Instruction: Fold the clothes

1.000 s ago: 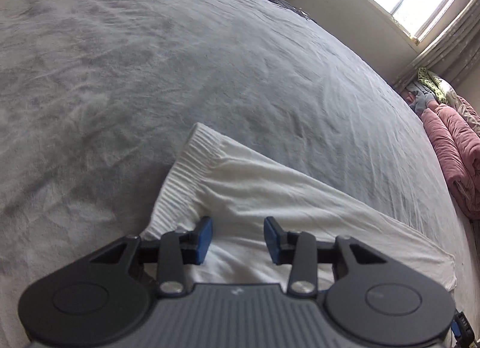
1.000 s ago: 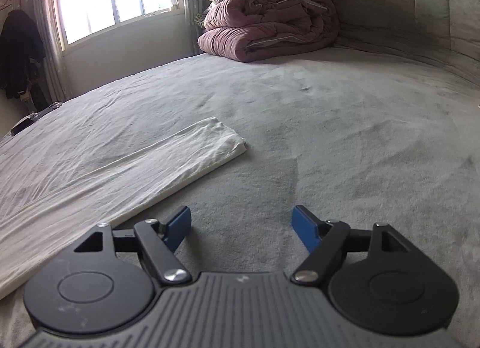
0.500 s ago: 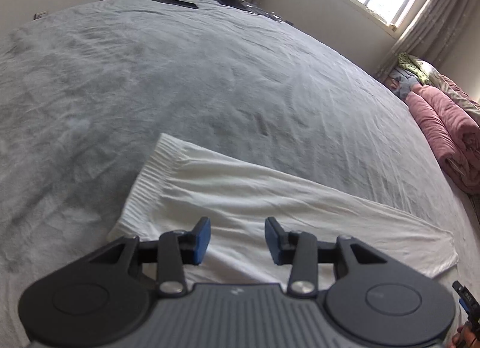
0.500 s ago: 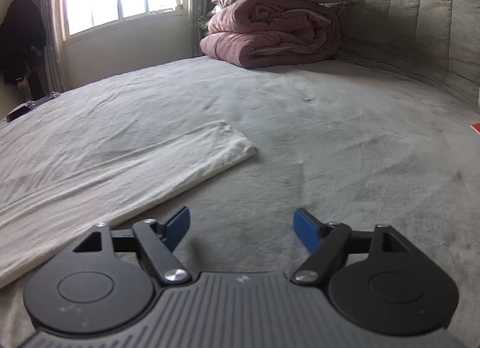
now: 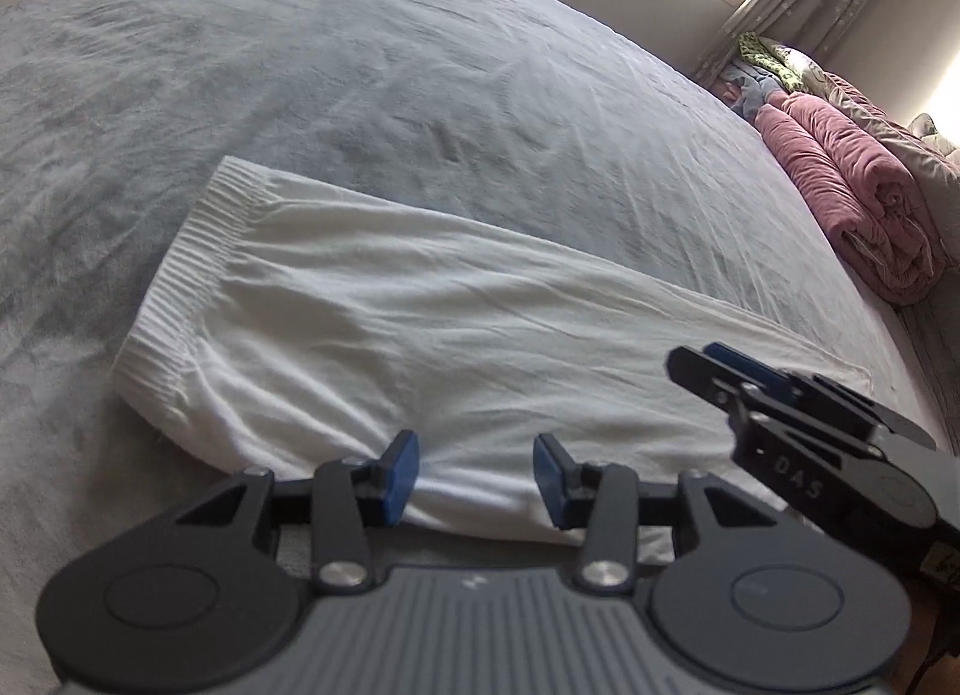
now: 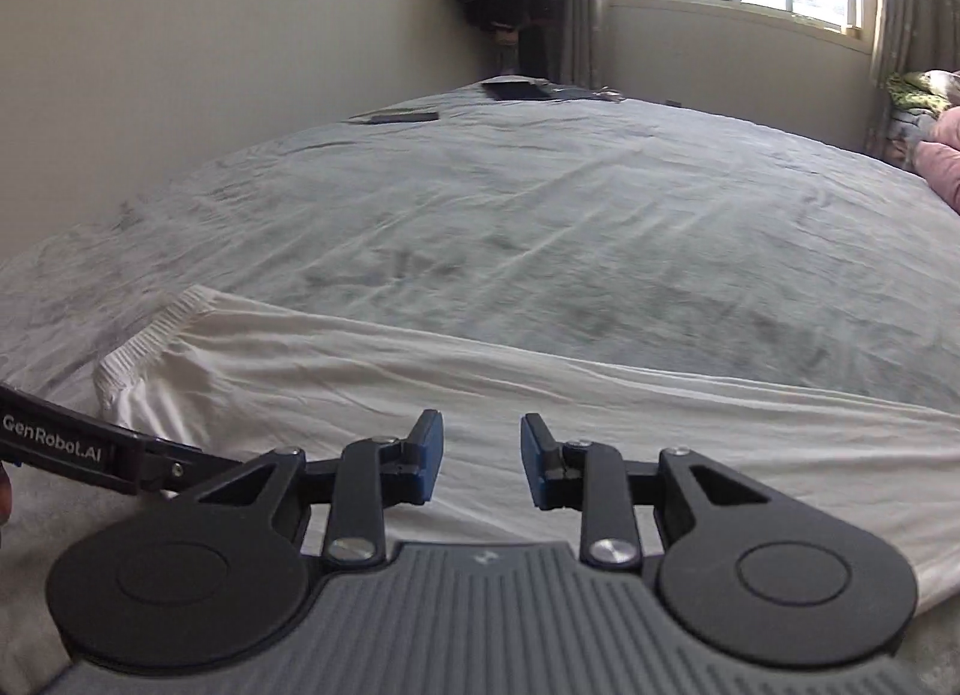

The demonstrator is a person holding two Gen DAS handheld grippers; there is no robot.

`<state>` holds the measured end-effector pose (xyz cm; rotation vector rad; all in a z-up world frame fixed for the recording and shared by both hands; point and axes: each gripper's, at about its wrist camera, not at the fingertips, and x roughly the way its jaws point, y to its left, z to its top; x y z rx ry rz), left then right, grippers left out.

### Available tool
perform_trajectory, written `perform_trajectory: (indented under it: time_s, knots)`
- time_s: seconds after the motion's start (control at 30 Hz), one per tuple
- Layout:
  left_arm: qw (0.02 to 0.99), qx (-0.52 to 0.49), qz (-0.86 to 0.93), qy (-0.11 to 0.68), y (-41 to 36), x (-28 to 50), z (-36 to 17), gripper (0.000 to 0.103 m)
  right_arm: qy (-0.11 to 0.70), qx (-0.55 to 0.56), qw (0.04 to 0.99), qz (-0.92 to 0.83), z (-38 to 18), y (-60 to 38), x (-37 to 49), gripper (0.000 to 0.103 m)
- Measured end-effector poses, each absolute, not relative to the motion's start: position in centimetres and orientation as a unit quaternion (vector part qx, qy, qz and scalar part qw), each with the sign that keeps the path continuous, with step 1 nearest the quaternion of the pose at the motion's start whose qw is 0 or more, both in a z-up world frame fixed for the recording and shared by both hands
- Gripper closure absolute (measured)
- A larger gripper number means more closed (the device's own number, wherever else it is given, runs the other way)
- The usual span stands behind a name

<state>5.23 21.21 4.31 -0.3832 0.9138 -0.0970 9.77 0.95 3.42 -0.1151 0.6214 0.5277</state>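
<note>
While both hover over the white garment [image 5: 456, 335], left gripper [image 5: 474, 476], marked "GenRobot.AI", is opening and right gripper [image 6: 482, 458], marked "DAS", is closing, each unloaded.

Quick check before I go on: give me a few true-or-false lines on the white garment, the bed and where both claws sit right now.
1. The white garment lies flat in a long folded strip on the grey bed. True.
2. The left claw is clamped on a pink quilt. False: nothing is gripped; the pink quilt lies at the bed's far side.
3. The right claw is over the garment, closing, nothing pinched yet. True.
4. The ribbed waistband is folded under, hidden. False: it shows.
</note>
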Motion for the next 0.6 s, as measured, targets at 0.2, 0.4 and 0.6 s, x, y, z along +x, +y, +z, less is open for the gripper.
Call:
perform_trajectory:
  time_s: [0.2, 0.4, 0.6]
  knots:
    - [0.88, -0.173, -0.06, 0.438, 21.4, 4.7, 4.2, 0.06, 0.342, -0.044, 0.899, 0.271, 1.9, 3.6, 11.7, 0.072]
    - [0.877, -0.184, -0.064, 0.439, 22.4, 4.5, 4.1, 0.06, 0.344, -0.026, 0.903, 0.257, 1.8, 4.4, 13.7, 0.072]
    - [0.88, -0.173, -0.068, 0.438, 22.4, 4.3, 4.2, 0.06, 0.342, -0.027, 0.908, 0.239, 1.3, 5.2, 15.9, 0.073]
